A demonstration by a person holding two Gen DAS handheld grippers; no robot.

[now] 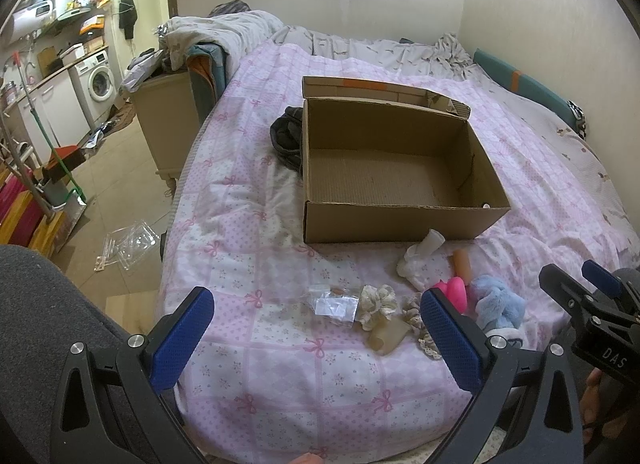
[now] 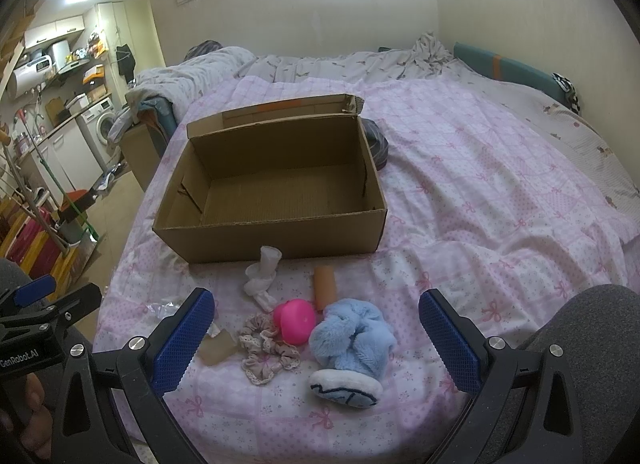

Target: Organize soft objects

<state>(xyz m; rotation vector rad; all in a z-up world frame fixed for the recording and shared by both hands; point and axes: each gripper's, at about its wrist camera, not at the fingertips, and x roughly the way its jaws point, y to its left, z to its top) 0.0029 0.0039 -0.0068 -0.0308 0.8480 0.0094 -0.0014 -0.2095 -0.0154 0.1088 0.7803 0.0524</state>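
Note:
An open, empty cardboard box [image 1: 400, 167] [image 2: 272, 191] sits on the pink patterned bedspread [image 1: 248, 223]. In front of it lie soft things: a blue fluffy slipper [image 2: 352, 344] [image 1: 496, 304], a pink ball [image 2: 296, 320] [image 1: 454, 290], beige scrunchies [image 2: 266, 348] [image 1: 378, 300], a white sock [image 2: 262, 276] [image 1: 420, 260] and a tan tube [image 2: 325, 286]. My left gripper [image 1: 316, 324] is open and empty above the bed's near edge. My right gripper [image 2: 316, 328] is open and empty, with the slipper and ball between its fingers in view.
A dark garment [image 1: 286, 135] lies beside the box. A clear plastic wrapper [image 1: 334, 304] lies near the scrunchies. A rumpled grey blanket [image 2: 320, 59] covers the far end of the bed. A kitchen area with a washing machine [image 1: 98, 79] is at left, with clutter on the floor.

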